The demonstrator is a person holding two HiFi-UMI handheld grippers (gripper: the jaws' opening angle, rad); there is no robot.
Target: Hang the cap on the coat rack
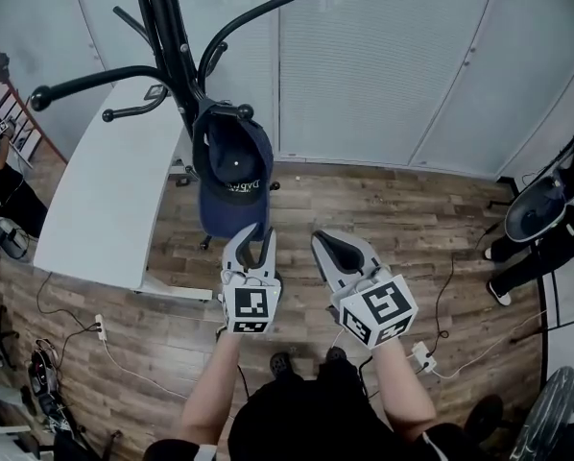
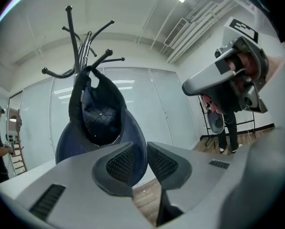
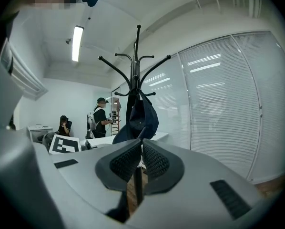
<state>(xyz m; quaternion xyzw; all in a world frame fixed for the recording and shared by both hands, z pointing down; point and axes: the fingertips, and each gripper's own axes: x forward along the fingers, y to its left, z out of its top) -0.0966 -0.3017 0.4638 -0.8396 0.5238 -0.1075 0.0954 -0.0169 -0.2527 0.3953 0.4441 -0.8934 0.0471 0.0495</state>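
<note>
A navy cap (image 1: 231,176) hangs by its back from a hook of the black coat rack (image 1: 172,36), brim pointing down. My left gripper (image 1: 254,233) sits just under the brim, jaws a little apart, with nothing between them. In the left gripper view the cap (image 2: 99,113) hangs on the rack (image 2: 78,42) beyond the left gripper (image 2: 140,149), apart from the pads. My right gripper (image 1: 337,243) is level with the left one, to its right, shut and empty. The right gripper view has the cap (image 3: 141,118) and rack (image 3: 135,66) farther off, past the right gripper (image 3: 141,147).
A white desk (image 1: 105,190) stands left of the rack. Cables and a power strip (image 1: 421,358) lie on the wood floor. Glass walls with blinds run behind. Equipment (image 1: 546,209) stands at the right. People (image 3: 100,116) are in the room beyond.
</note>
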